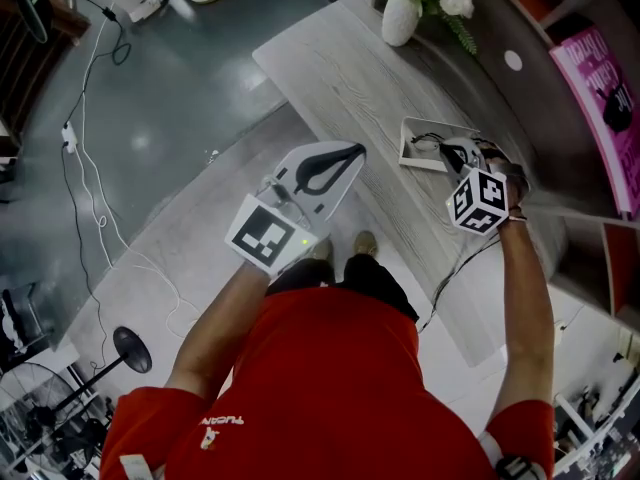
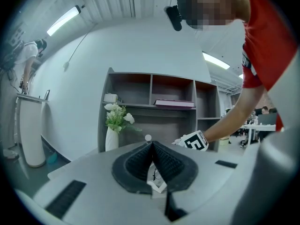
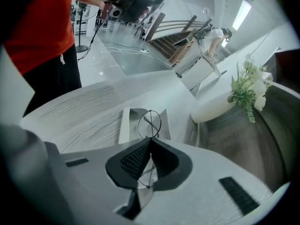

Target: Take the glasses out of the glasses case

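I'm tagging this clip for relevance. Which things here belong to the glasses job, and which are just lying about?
Job in hand:
glasses
glasses case
right gripper, shut on the glasses

Lying about:
vase of flowers
cables on the floor

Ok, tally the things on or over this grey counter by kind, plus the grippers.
Thin black wire-frame glasses: 1
Open white glasses case: 1
White vase of white flowers: 1
Small white round disc: 1
White handheld grippers: 2, left gripper and right gripper
Total: 6
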A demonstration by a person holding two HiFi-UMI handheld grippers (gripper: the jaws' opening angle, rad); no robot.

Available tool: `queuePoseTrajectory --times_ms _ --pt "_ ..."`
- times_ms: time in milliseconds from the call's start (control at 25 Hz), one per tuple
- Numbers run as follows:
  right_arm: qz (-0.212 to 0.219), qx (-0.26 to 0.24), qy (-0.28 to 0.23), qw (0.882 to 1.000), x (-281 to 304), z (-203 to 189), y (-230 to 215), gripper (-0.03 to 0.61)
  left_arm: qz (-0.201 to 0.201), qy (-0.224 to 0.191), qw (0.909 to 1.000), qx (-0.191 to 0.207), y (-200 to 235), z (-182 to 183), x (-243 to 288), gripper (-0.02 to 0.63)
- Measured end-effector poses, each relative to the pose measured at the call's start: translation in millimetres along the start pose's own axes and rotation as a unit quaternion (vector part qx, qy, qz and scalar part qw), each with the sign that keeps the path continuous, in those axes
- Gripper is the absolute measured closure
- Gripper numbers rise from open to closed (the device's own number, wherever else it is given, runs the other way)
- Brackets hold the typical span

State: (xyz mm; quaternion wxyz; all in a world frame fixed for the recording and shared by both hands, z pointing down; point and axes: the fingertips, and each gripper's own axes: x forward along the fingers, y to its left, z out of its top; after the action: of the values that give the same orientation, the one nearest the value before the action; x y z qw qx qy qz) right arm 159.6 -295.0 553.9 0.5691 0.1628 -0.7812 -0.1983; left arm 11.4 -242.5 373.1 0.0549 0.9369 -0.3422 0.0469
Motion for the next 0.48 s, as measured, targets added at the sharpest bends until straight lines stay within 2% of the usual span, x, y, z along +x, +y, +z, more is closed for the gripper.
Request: queuePoseTrajectory --times_ms 200,480 --pt "-0.034 -0.009 -0.006 0.999 -18.4 8.5 -1.7 0.565 -0.013 -0.002 0.9999 0.0 -6.3 0.2 4.3 0.603" --pt "-0.089 0.06 -0.058 0.993 -69.7 35.3 -23.5 0.565 -0.027 -0.01 0.9996 -0.005 -14.3 2.9 7.7 0.603"
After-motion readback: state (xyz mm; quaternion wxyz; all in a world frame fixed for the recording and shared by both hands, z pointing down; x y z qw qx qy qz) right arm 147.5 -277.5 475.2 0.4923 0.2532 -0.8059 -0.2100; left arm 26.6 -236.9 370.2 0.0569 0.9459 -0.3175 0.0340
